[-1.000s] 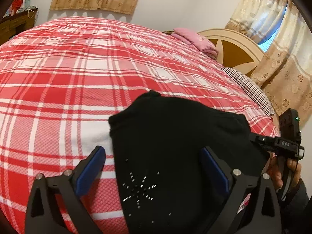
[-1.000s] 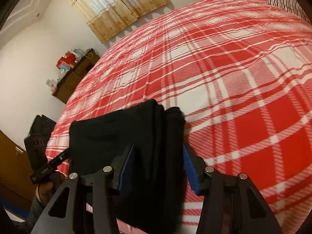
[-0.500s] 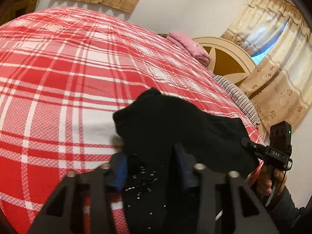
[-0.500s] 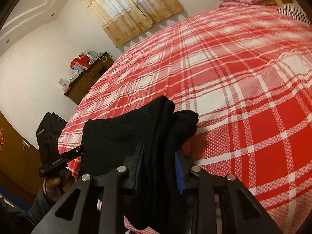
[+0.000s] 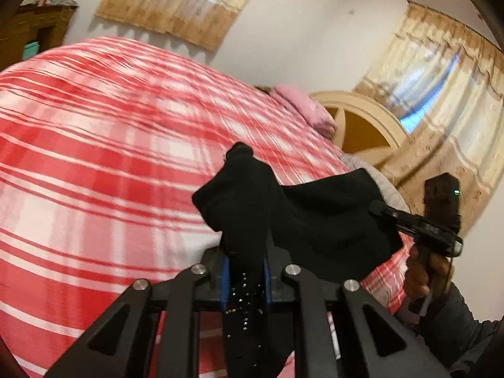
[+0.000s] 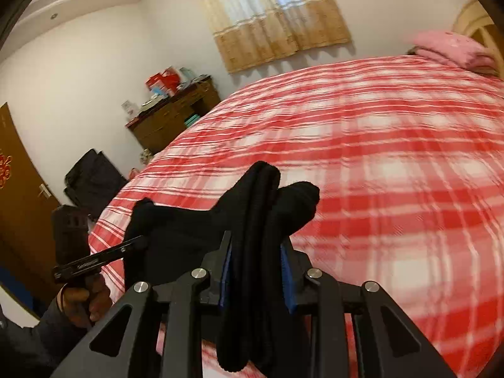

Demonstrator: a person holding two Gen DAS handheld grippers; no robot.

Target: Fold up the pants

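Gripping 1 black pants (image 5: 315, 220): 2 grippers, L gripper (image 5: 245, 278) & R gripper (image 6: 255, 275), both clamped on fabric.

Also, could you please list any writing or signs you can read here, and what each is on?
Pale lettering on the right gripper, left wrist view: too blurred to read.
White lettering on the left gripper, right wrist view: too small to read.
Red emblem on the door: no letters legible.
Both jaws have just been closing, the black pants between them.
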